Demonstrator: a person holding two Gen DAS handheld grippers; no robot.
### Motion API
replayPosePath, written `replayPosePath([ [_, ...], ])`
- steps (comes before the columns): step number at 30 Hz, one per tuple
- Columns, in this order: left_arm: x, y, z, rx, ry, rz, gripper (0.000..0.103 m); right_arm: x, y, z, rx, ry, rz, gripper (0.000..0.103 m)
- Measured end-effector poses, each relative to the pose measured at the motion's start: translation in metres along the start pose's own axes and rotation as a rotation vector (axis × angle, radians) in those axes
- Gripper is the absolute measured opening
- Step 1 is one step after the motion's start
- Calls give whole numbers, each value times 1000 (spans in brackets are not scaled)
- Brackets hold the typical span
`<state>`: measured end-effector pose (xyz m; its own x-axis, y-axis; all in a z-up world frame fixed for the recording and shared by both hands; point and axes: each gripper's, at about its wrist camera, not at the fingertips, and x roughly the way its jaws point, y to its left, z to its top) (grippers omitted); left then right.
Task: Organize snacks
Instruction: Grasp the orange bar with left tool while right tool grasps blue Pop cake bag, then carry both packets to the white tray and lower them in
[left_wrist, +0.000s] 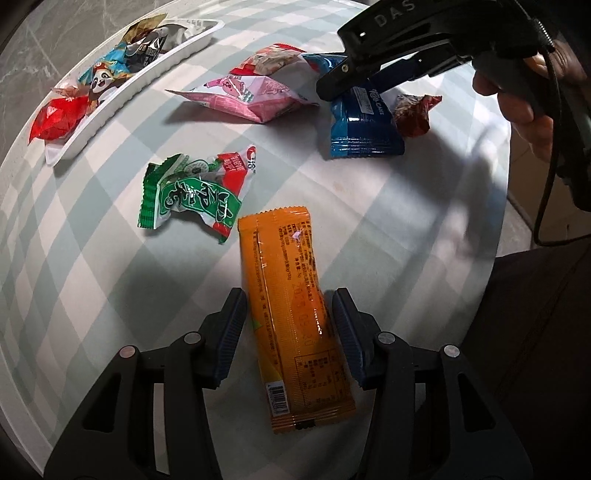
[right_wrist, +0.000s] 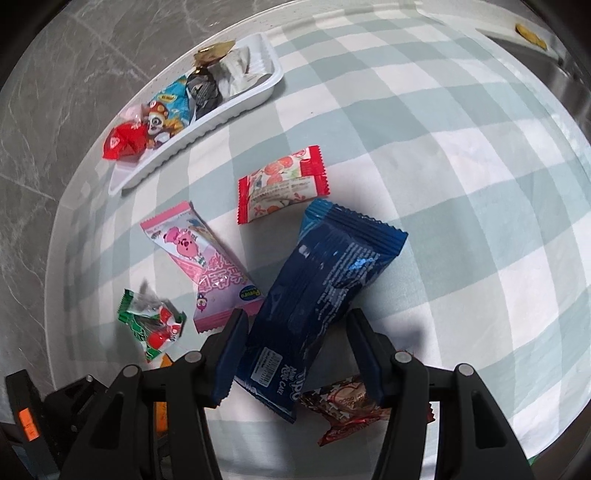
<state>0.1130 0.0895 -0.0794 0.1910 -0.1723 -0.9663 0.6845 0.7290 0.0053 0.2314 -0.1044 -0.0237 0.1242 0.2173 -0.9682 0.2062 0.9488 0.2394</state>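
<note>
Bare checked cloth on the table (right_wrist: 461, 177) is left open from 12 to 4 o'clock in the right wrist view. The 10 o'clock edge is blocked by the white tray (right_wrist: 207, 125). The middle is crowded: the pink packet (right_wrist: 199, 254), the red-edged packet (right_wrist: 282, 182) and the green wrapper (right_wrist: 155, 321) lie close together. In the left wrist view, open cloth is found at 8 o'clock, beside the orange packet (left_wrist: 291, 314).
</note>
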Motion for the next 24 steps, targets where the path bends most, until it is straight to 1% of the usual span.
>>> replayPosePath([
  [2, 0, 1, 0, -9, -1, -2, 47, 0, 3, -2, -24, -6, -22, 55],
  [4, 0, 1, 0, -11, -5, -3, 47, 0, 5, -3, -51, -14, -45, 51],
  [6, 0, 1, -1, -15, -10, -5, 46, 1, 5, -3, -77, -18, -59, 39],
  [7, 0, 1, -1, -11, -11, -4, 45, 1, 5, -3, -84, -17, -54, 36],
  [9, -2, 1, -2, -11, -18, -5, 37, 0, 2, -3, -96, -18, -49, 31],
  [10, -2, 3, -2, -21, -22, -9, 36, 0, 1, -3, -96, -18, -42, 31],
  [12, -3, 5, -2, -34, -27, -18, 30, -1, -1, -2, -93, -17, -30, 30],
  [15, -5, 12, -2, -70, -34, -49, 26, -4, -6, -3, -77, -15, -3, 30],
  [19, -7, 19, -3, -105, -40, -96, 25, -11, -10, -5, -66, -19, 18, 30],
  [24, -15, 25, 0, -139, -70, -150, 24, -26, -14, -3, -55, -38, 52, 30],
])
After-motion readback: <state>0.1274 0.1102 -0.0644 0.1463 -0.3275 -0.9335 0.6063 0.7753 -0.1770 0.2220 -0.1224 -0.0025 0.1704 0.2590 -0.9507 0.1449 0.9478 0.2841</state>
